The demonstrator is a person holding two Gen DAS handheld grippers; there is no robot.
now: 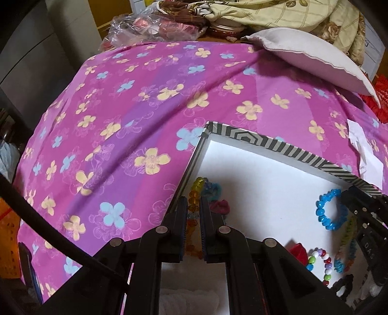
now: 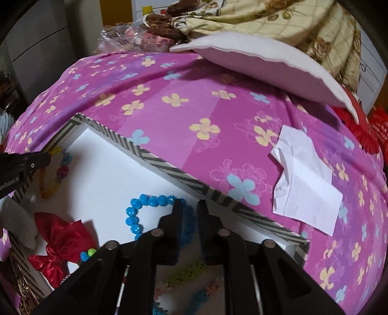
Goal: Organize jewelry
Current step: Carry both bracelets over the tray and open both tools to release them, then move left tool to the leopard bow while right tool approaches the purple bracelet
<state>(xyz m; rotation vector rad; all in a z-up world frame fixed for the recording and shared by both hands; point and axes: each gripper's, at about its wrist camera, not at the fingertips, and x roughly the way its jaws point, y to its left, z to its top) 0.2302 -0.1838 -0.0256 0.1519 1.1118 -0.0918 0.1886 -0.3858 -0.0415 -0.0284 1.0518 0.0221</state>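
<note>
A shallow white box with a black-and-white striped rim point(image 1: 278, 145) point(image 2: 169, 167) lies on the pink flowered cloth. My left gripper point(image 1: 194, 206) is shut on an orange and yellow bead strand point(image 1: 194, 193) at the box's left edge; the strand also shows in the right wrist view point(image 2: 48, 184). My right gripper point(image 2: 190, 206) is shut on a blue bead bracelet point(image 2: 135, 218) point(image 1: 329, 213) near the box's far rim. A red bow point(image 2: 60, 244), a multicoloured bead bracelet point(image 1: 317, 261) and crocheted bands point(image 2: 184, 271) lie inside.
A crumpled white paper point(image 2: 305, 186) lies on the pink cloth point(image 1: 121, 121) right of the box. A white cushion point(image 2: 266, 67) and piled fabrics point(image 1: 278, 14) sit at the back. A plastic bag point(image 1: 150, 29) is at the back left.
</note>
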